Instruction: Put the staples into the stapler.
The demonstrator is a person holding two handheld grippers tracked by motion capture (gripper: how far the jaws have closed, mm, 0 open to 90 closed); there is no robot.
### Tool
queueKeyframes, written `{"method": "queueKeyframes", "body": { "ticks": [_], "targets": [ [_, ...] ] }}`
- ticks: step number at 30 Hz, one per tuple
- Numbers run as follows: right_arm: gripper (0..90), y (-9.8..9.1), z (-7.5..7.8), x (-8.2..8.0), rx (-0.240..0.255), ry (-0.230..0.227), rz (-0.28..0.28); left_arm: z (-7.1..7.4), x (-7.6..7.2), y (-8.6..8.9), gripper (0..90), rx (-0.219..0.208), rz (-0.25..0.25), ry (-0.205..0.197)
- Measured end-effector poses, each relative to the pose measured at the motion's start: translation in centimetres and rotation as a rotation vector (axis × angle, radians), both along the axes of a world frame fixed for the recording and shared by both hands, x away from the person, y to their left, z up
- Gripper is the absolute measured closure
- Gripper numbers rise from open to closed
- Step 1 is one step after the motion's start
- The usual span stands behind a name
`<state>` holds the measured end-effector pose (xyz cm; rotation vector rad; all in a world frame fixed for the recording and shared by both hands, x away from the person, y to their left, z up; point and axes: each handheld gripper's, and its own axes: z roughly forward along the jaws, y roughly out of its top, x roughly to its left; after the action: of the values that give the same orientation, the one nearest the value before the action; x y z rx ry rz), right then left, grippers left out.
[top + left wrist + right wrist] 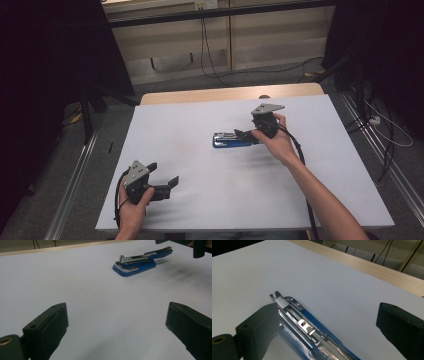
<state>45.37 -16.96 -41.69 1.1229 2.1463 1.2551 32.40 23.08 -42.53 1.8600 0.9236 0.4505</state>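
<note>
The blue stapler (pixel 231 139) lies opened near the middle of the table (pixel 200 120), not yet gripped: the right gripper (pixel 245 135) is at it with jaws apart, while the left gripper (pixel 172 184) waits near the front edge, jaws apart too.

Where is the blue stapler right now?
In the high view the blue stapler lies near the middle of the white table, just in front of the open right gripper, far from the left gripper.

No legible text or labels anywhere
</note>
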Motion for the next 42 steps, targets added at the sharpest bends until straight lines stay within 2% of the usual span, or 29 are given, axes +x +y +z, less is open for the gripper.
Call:
{"method": "queueKeyframes", "body": {
  "ticks": [7, 8, 15, 18, 20, 26, 28, 34, 38, 42],
  "targets": [
    [4.6, -1.7, 0.3, -1.2, 0.018, -0.032, -0.051, 0.0, 0.0, 0.3, 4.2, 0.003, 0.012, -0.002],
    [4.6, -1.9, 0.3, -1.4, 0.02, -0.048, -0.05, 0.0, 0.1, 0.2, 4.2, 0.007, 0.012, -0.003],
    [4.5, -2.8, 0.1, -2.5, 0.037, -0.077, -0.09, -0.2, 0.1, -0.1, 4.1, 0.011, -0.013, 0.002],
    [4.4, -3.2, 0.1, -2.9, 0.042, -0.086, -0.115, -0.2, 0.0, 0.0, 4.1, 0.015, -0.005, -0.004],
    [4.4, -3.5, 0.1, -3.1, 0.046, -0.075, -0.125, -0.2, 0.1, 0.1, 4.1, 0.014, 0.003, -0.005],
    [4.5, -4.3, 0.0, -4.5, 0.035, -0.115, -0.143, 0.0, 0.1, 0.1, 4.1, 0.008, 0.019, -0.007],
    [4.5, -4.6, 0.1, -5.0, 0.046, -0.12, -0.148, 0.0, 0.0, 0.0, 4.2, 0.022, 0.017, -0.008],
    [4.5, -5.5, -0.3, -6.4, 0.042, -0.134, -0.167, 0.0, 0.3, -0.1, 4.3, 0.008, 0.015, 0.003],
    [4.3, -6.0, -0.7, -6.8, 0.053, -0.129, -0.199, 0.0, 0.2, -0.1, 4.9, 0.01, 0.005, 0.003],
    [3.9, -6.1, -1.2, -7.5, 0.054, -0.112, -0.207, 0.0, 0.3, -0.1, 4.9, 0.003, 0.004, 0.003]
  ]
}}
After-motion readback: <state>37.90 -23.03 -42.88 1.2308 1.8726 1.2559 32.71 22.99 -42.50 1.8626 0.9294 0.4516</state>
